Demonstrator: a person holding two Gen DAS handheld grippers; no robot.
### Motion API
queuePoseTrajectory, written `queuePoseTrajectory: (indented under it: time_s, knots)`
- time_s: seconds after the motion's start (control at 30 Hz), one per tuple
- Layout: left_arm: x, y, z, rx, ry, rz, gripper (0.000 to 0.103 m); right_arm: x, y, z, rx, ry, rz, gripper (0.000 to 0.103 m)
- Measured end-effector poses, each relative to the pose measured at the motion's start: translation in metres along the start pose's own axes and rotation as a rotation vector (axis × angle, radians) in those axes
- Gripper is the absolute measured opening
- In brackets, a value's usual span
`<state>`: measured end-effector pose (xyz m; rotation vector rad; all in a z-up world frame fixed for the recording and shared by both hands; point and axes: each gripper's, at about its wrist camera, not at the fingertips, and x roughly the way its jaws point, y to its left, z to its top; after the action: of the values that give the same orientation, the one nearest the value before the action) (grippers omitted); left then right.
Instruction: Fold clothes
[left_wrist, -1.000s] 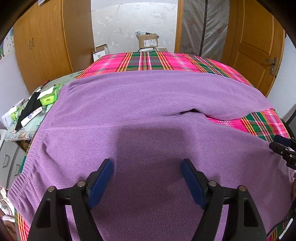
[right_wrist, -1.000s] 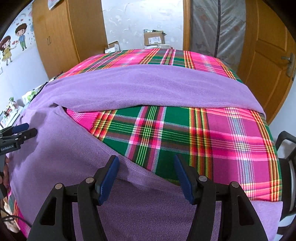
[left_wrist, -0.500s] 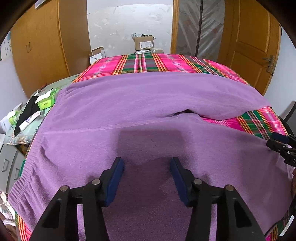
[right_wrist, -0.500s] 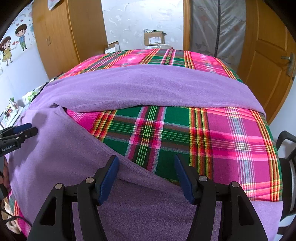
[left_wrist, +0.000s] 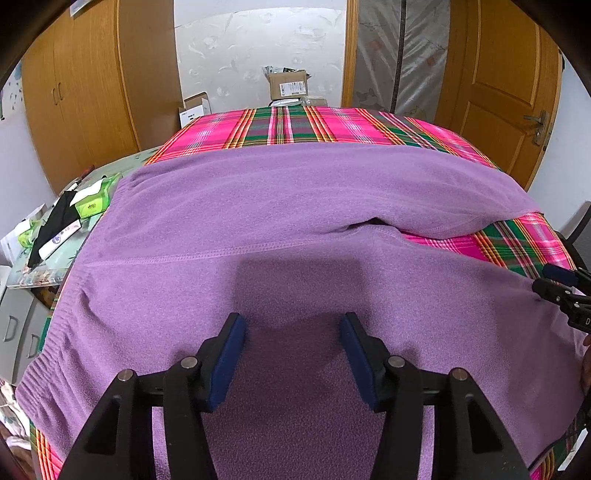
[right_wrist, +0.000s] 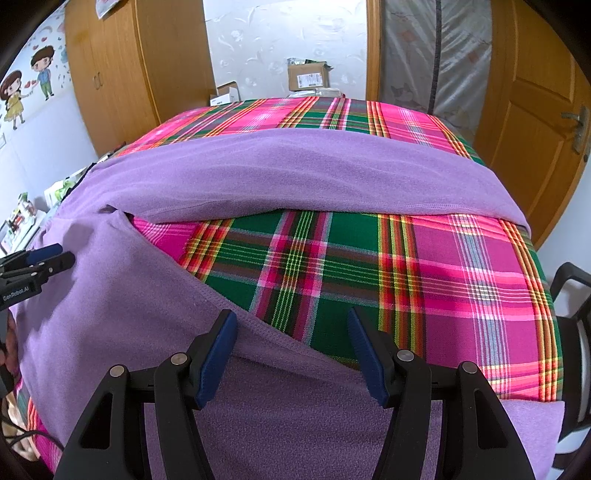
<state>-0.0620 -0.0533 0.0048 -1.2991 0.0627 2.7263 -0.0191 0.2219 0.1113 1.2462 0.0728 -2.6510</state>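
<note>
The purple fleece pants (left_wrist: 295, 206) lay spread flat on the bed, on top of the pink & green plaid cover (right_wrist: 369, 266). The waistband (left_wrist: 48, 350) was at the left end w/ its stretchy ribs showing. One leg ran across the far side, the other across the near side, and the plaid cover showed between them. The left claw (left_wrist: 291, 350) hovered over the near part of the pants, close to the waist, w/ its blue pads (left_wrist: 227, 360) spread apart and nothing between them. Its shadow fell on the fleece. The right claw (right_wrist: 291, 350) hung over the inner edge of the near leg, also spread wide, holding nothing. Each claw peeked into the other's view from the side. A surface (left_wrist: 70, 236) to the left of the bed held green packs (left_wrist: 94, 203) & a black thing. Cardboard boxes (left_wrist: 288, 85) sat past the far end, wood wardrobes to the left, a wood door (right_wrist: 535, 122) to the right.
</note>
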Motion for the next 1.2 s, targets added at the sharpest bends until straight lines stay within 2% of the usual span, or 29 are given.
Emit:
queuePoseTrajectory:
  time_s: [0.17,0.2,0.27,0.4,0.43,0.47,0.7,0.9,1.03,1.2]
  knots:
    - [0.000,0.000,0.000,-0.002,0.000,0.000,0.056,0.000,0.000,0.000,-0.009,0.005,0.047,0.077]
    - [0.000,0.000,0.000,-0.003,0.000,-0.001,0.056,0.000,-0.001,0.001,-0.009,0.004,0.066,0.077]
    - [0.000,0.000,0.000,-0.003,0.000,-0.001,0.056,-0.004,-0.014,0.002,0.052,-0.006,0.105,0.068]
    - [0.000,-0.001,0.001,-0.004,0.001,0.001,0.057,-0.023,-0.051,-0.008,0.152,-0.046,0.037,0.061]
    - [0.000,-0.001,0.001,-0.004,0.001,0.002,0.057,-0.028,-0.060,-0.011,0.176,-0.056,0.018,0.043]
    - [0.001,-0.001,0.001,-0.004,0.001,0.002,0.057,-0.033,-0.069,-0.014,0.199,-0.066,-0.001,0.036]
    - [0.001,0.000,0.002,-0.004,0.002,0.005,0.058,-0.067,-0.133,-0.034,0.364,-0.135,-0.132,0.036]
    - [0.001,0.000,0.001,-0.008,0.002,0.008,0.059,-0.056,-0.085,-0.048,0.250,-0.086,-0.040,0.036]
    - [0.002,0.000,0.001,-0.009,0.002,0.009,0.059,-0.050,-0.068,-0.052,0.216,-0.059,-0.046,0.036]
    - [0.002,0.000,0.002,-0.012,0.003,0.009,0.060,-0.051,-0.048,-0.034,0.174,-0.070,0.013,0.031]
